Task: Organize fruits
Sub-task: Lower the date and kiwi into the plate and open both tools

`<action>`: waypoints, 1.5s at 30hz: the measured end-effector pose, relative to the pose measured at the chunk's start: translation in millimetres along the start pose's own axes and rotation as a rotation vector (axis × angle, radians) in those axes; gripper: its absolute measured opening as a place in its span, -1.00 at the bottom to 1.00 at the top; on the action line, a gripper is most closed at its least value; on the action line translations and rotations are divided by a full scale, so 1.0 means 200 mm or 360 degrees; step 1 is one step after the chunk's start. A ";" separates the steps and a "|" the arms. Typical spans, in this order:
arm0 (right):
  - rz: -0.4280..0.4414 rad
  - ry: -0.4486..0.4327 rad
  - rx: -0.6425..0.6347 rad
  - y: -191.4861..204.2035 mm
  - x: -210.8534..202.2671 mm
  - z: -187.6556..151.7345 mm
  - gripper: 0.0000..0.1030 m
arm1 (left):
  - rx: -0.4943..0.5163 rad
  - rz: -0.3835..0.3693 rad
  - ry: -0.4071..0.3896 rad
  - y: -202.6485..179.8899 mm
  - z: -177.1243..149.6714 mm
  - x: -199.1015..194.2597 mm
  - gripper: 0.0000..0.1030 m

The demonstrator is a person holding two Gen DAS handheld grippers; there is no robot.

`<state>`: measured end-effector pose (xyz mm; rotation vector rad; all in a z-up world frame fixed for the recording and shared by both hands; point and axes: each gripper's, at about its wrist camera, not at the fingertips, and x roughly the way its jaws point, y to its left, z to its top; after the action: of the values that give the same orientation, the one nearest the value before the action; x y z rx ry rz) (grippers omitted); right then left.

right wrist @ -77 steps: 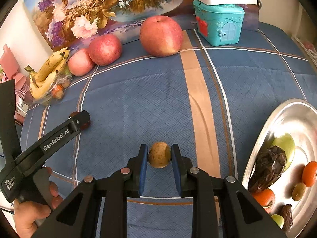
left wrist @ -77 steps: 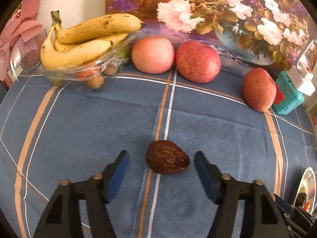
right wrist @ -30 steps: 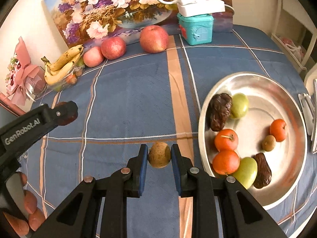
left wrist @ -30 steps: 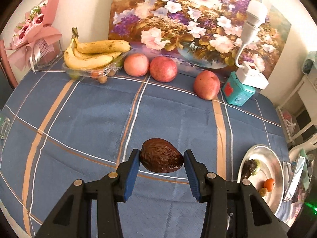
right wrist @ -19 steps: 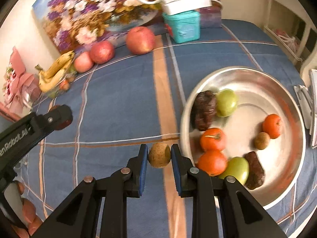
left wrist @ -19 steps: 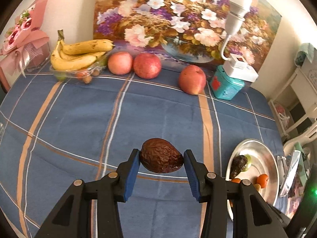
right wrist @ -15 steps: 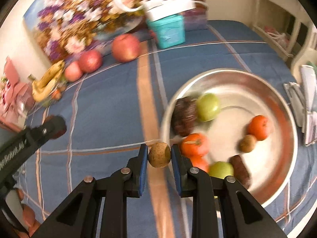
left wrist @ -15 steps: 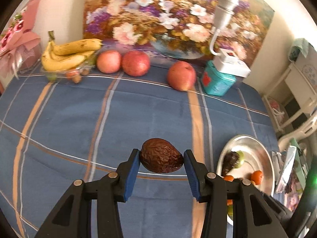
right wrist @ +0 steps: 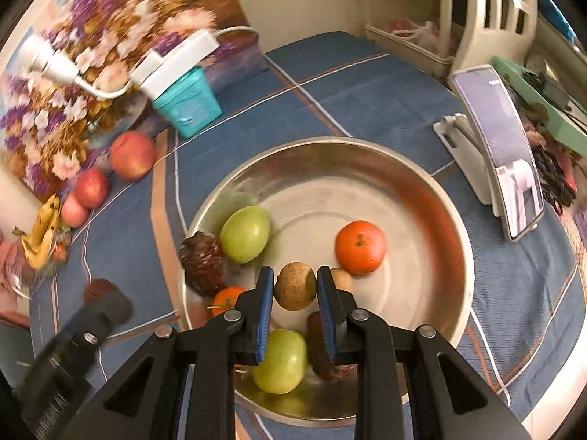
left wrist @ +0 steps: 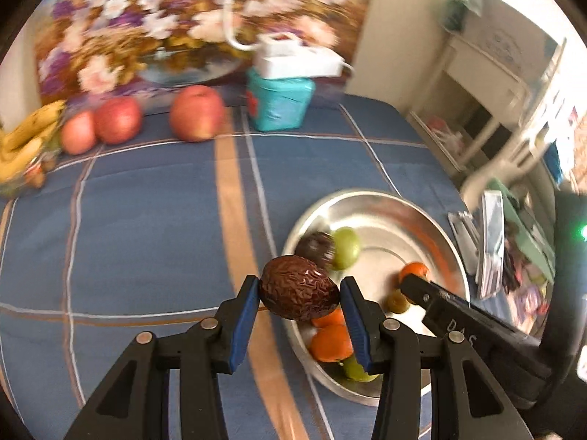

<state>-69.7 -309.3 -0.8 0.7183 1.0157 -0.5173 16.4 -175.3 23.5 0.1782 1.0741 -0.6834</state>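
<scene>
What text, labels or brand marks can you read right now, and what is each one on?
"DAS": partly blurred white letters on the right gripper's black arm, seen in the left wrist view; the reading is uncertain.
Teal box: a small raised mark on its side, too blurred to read.
Phone on its stand: screen shows no legible text.
Nothing else readable; the left gripper shows no lettering.

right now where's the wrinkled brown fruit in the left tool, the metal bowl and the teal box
wrinkled brown fruit (left wrist: 299, 293), left wrist view, middle of its skin
metal bowl (right wrist: 385, 183), right wrist view, bare inner wall
teal box (left wrist: 279, 104), left wrist view, front face
</scene>
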 end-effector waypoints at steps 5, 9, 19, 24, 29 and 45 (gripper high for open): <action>0.0007 0.0003 0.0048 -0.04 0.00 0.01 -0.51 | 0.0076 0.0026 0.0011 -0.05 -0.02 0.07 -0.06; 0.0012 0.0025 0.0067 -0.05 0.02 0.01 -0.51 | 0.0077 0.0015 0.0033 -0.04 -0.05 0.12 -0.06; 0.0016 0.0056 0.0071 -0.06 0.05 0.01 -0.51 | 0.0093 -0.0013 0.0067 -0.06 -0.06 0.16 0.01; 0.0023 0.0053 0.0055 -0.05 0.05 0.02 -0.50 | 0.0099 -0.0013 0.0068 -0.06 -0.06 0.15 0.11; 0.0020 0.0051 0.0054 -0.05 0.05 0.01 -0.49 | 0.0083 -0.0022 0.0070 -0.05 -0.06 0.14 0.12; 0.0005 0.0037 0.0089 -0.08 0.03 0.01 -0.50 | -0.0041 -0.0072 0.0109 0.08 -0.03 0.04 0.24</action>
<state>-75.5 -322.1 -10.4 0.7772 1.0252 -0.5377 23.3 -163.5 10.3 0.1563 1.1551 -0.7076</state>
